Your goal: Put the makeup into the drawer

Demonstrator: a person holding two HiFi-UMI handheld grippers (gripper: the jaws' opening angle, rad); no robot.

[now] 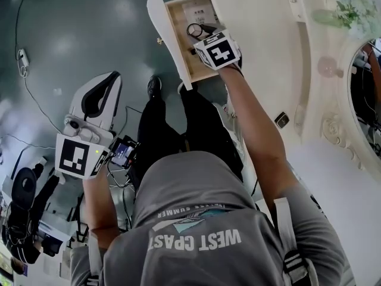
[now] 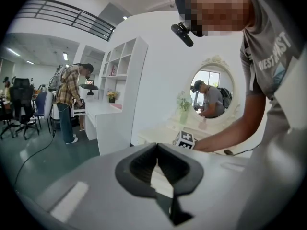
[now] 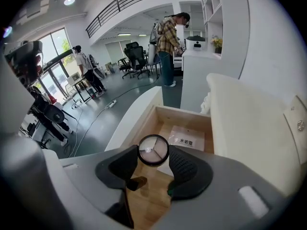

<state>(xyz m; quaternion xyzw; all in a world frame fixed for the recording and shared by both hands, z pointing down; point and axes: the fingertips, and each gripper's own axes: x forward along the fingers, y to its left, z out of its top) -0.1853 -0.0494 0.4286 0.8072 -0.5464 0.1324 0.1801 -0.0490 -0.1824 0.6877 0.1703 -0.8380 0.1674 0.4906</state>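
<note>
Over the open light-wood drawer [image 3: 191, 119] of the cream-white dressing table [image 1: 256, 40], the right gripper [image 3: 154, 163] points steeply down with its jaws spread wide. Their dark ribbed pads [image 3: 184, 166] press on opposite sides of a round black-rimmed makeup compact [image 3: 153, 150], whose clear lid shows three wedges of pale powder. The compact sits at the jaw tips, gripped by its edge, with its face turned towards the camera. In the head view the same compact [image 1: 194, 30] hangs inside the outline of the drawer [image 1: 178, 37], just behind the white drawer front [image 1: 162, 25]. Whether it touches the wooden bottom cannot be told. A white paper label with dark print [image 3: 187, 139] lies flat on the drawer floor beyond the compact, and a small dark brown item [image 3: 135, 182] lies below the jaws, too unclear to name.

Well apart from the drawer, at the person's left side, the left gripper [image 2: 157, 150] is clenched, its dark tips meeting with nothing between them; in the head view it [image 1: 110, 83] is low over the grey floor [image 1: 89, 28]
</note>
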